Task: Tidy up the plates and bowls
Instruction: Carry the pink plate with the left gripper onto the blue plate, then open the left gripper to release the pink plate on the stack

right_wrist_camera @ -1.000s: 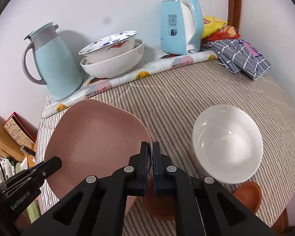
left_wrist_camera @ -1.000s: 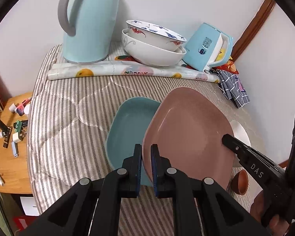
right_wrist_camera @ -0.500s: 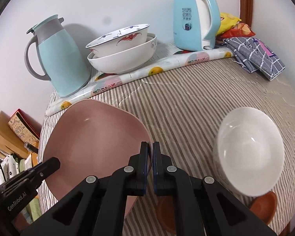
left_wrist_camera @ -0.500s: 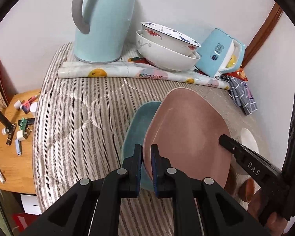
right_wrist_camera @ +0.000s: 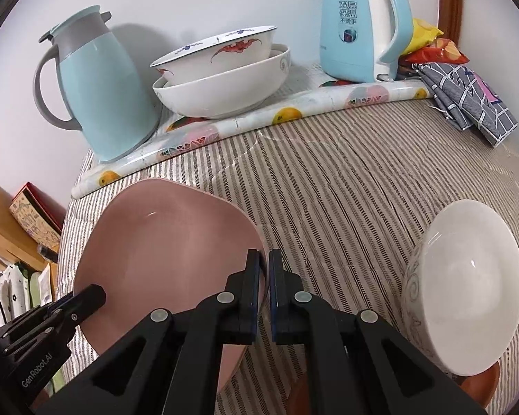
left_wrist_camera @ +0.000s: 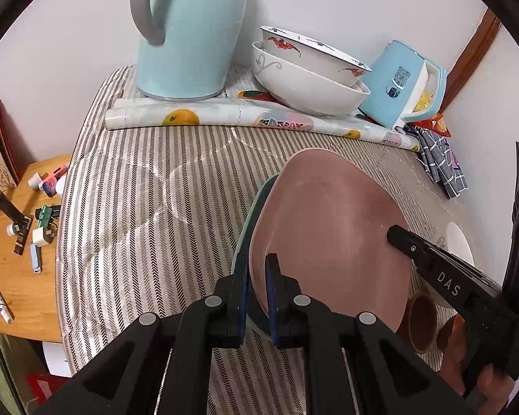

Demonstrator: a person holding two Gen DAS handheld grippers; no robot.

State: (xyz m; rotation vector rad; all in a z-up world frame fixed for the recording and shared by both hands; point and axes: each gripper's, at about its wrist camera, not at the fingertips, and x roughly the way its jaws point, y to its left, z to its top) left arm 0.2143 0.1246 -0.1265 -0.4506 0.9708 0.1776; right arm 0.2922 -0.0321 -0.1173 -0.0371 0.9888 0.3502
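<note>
A pink square plate (left_wrist_camera: 328, 228) hangs tilted just above a teal plate (left_wrist_camera: 251, 214), of which only the left rim shows. My left gripper (left_wrist_camera: 258, 269) is shut on the pink plate's near rim. My right gripper (right_wrist_camera: 264, 259) is shut on the plate's right edge (right_wrist_camera: 176, 249) and shows as a black finger (left_wrist_camera: 408, 242) in the left wrist view. A white bowl (right_wrist_camera: 467, 318) sits to the right of the pink plate, with small brown dishes (left_wrist_camera: 420, 321) near the front edge. Two stacked patterned bowls (right_wrist_camera: 225, 76) stand at the back.
A pale blue thermos jug (left_wrist_camera: 190, 31), a blue kettle (right_wrist_camera: 360, 24), a rolled oilcloth (left_wrist_camera: 225, 117) and a checked cloth (right_wrist_camera: 467, 103) line the back of the striped table (left_wrist_camera: 138, 207). A low wooden side table (left_wrist_camera: 20, 242) with small items stands to the left.
Both grippers have carried the pink plate left and down over the teal plate, which is now almost fully covered. Both stay shut on the pink plate.
</note>
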